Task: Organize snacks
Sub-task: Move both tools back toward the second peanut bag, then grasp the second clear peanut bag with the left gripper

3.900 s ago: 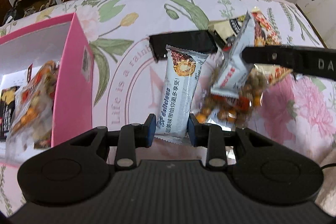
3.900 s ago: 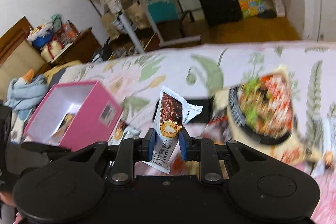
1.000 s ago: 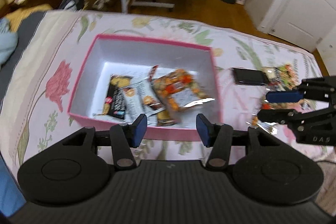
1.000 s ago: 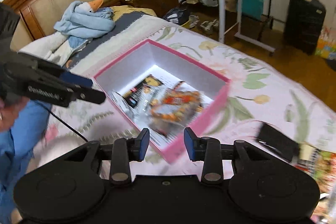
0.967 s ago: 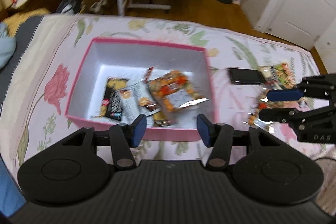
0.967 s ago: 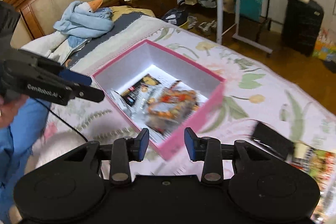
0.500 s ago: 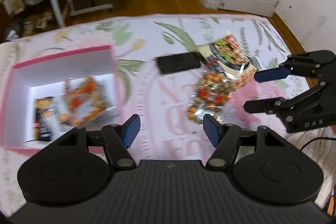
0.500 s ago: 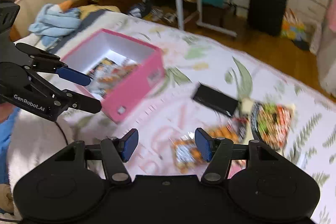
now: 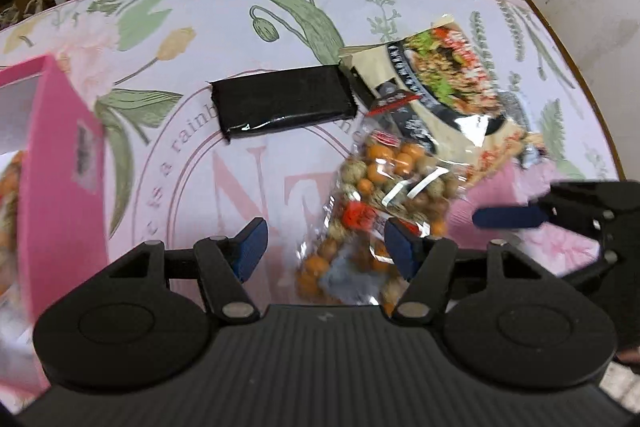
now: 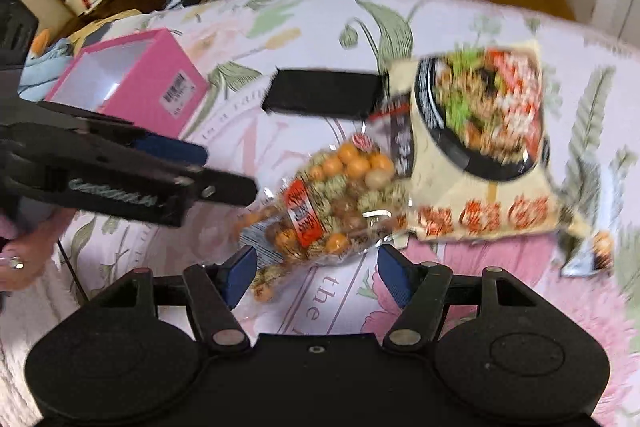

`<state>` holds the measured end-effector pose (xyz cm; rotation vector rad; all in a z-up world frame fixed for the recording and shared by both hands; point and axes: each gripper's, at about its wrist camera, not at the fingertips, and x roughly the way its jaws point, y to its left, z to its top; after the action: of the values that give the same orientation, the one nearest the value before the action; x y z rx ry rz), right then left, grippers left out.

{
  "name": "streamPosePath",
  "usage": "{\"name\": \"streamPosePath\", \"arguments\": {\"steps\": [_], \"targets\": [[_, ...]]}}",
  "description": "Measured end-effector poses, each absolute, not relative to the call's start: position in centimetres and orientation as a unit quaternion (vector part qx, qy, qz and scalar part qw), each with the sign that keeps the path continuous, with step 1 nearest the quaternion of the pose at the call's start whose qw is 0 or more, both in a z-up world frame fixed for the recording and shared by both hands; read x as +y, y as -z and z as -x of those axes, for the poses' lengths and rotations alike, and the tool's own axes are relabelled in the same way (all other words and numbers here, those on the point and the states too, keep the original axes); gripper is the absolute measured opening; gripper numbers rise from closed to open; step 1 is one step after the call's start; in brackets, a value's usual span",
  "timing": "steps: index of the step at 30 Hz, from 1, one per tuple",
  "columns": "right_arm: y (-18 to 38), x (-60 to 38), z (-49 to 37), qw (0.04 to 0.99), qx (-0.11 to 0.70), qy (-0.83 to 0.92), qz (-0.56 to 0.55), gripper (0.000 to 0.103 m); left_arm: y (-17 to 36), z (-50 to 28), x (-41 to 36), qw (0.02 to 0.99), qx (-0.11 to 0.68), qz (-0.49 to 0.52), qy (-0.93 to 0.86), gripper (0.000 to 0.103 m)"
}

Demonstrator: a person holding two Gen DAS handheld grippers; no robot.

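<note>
A: Between R gripper (image 10: 316,277) jaws: clear nut bag (image 10: 324,203), flat on bedspread (image 10: 240,27). Jaws wide, just been opening, nothing pinched. L gripper (image 9: 324,249) same, empty.
B: Prob light, crinkly, slippery. Grab near edge/seam. Farther off: noodle pack (image 10: 480,131), pink box (image 10: 132,83).

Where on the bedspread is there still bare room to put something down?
Bare cloth lies between the pink box, the black packet and the clear bag of snack balls. It is crowded where that bag overlaps the big noodle packet.
</note>
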<state>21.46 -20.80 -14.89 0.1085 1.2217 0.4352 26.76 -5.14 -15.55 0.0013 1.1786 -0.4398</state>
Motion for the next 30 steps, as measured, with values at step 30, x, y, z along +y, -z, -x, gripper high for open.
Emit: {"name": "streamPosePath", "arguments": {"steps": [30], "targets": [[19.2, -15.4, -20.8, 0.837, 0.512, -0.178, 0.071, 0.096, 21.1, -26.3, -5.9, 0.729, 0.609, 0.123, 0.288, 0.054]]}}
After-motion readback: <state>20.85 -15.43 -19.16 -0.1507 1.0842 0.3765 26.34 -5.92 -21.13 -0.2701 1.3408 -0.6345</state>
